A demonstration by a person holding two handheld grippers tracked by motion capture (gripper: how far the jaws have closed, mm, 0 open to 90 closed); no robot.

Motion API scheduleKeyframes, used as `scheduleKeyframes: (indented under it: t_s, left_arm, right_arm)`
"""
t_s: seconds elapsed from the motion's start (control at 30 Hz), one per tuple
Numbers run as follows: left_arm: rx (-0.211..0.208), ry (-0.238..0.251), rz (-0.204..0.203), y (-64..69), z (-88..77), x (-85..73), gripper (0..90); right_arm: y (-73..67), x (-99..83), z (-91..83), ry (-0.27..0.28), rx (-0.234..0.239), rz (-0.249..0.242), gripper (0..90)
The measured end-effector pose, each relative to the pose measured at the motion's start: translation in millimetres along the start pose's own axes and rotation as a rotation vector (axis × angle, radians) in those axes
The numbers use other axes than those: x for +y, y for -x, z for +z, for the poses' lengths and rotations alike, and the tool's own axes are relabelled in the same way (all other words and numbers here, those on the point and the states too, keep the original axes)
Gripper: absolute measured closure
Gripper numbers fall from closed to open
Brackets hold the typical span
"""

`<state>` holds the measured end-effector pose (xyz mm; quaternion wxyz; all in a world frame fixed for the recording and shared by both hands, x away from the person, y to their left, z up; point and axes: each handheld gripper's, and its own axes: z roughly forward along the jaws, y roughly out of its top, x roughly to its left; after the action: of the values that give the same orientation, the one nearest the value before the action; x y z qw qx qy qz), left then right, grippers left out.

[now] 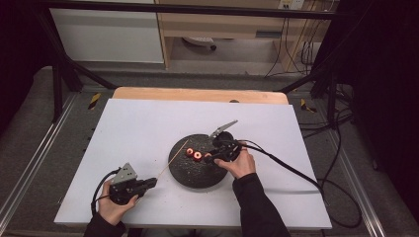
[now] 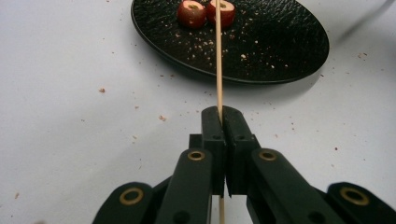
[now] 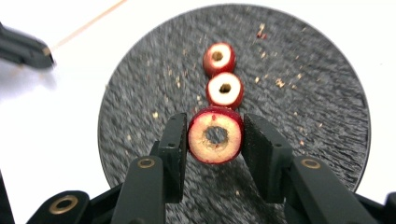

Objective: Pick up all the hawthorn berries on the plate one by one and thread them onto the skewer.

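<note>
**Inspector A:** Firstly, what was obscured? In the high view the right hand-held gripper had its jaw tips lost against the dark plate, so the held piece was hard to make out there. The skewer ran off the top edge of the left gripper view, and its far tip could not be placed.

**Inspector B:** Noted. And the fruit relative to the right hand-held gripper?

**Inspector A:** In the right gripper view a cored red fruit slice sat squarely between the jaws, both pads pressed against its sides, cut face towards the camera. The picture was blurred.

**Inspector B:** The left hand-held gripper?

**Inspector A:** Jaws pressed together, pinching the skewer, which pointed out over the plate's near rim. The unit stood at the table's near left, well apart from the plate.

**Inspector B:** Plate contents?

**Inspector A:** Two further cored slices, the nearer slice and the farther slice, lay in line just beyond the held one, amid scattered crumbs.
</note>
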<state>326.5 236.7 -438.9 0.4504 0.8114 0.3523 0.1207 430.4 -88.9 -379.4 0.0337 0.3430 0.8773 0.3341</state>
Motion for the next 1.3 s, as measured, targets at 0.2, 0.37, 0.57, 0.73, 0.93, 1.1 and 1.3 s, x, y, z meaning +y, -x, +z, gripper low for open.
scheduleKeyframes:
  t_s: [0.2, 0.37, 0.57, 0.73, 0.93, 1.1, 1.3]
  left_arm:
    - [0.002, 0.005, 0.001, 0.8, -0.4, 0.0, 88.0]
    - [0.004, 0.01, -0.003, 1.5, -0.5, -0.1, 88.0]
    - [0.006, 0.018, -0.008, 2.5, -0.4, -0.1, 88.0]
    - [0.007, 0.024, -0.01, 3.6, -0.2, -0.1, 88.0]
    - [0.011, 0.029, -0.014, 5.2, 0.4, 0.0, 88.0]
    - [0.007, 0.036, -0.014, 7.5, 2.1, 0.3, 88.0]
    - [0.007, 0.038, -0.006, 10.6, 4.3, 0.8, 88.0]
  right_arm:
    - [0.5, -14.8, -4.0, 0.151, 0.027, 0.084, 61.8]
    - [-1.6, -28.9, -4.9, 0.329, 0.06, 0.183, 61.8]
    - [-3.8, -39.3, -1.8, 0.476, 0.078, 0.262, 61.8]
    - [-5.4, -47.2, 3.1, 0.587, 0.081, 0.334, 61.9]
    - [-7.6, -51.7, 8.3, 0.695, 0.077, 0.395, 61.9]
    - [-10.0, -51.7, 10.7, 0.772, 0.065, 0.429, 61.9]
    - [-12.3, -50.7, 12.7, 0.857, 0.077, 0.473, 62.0]
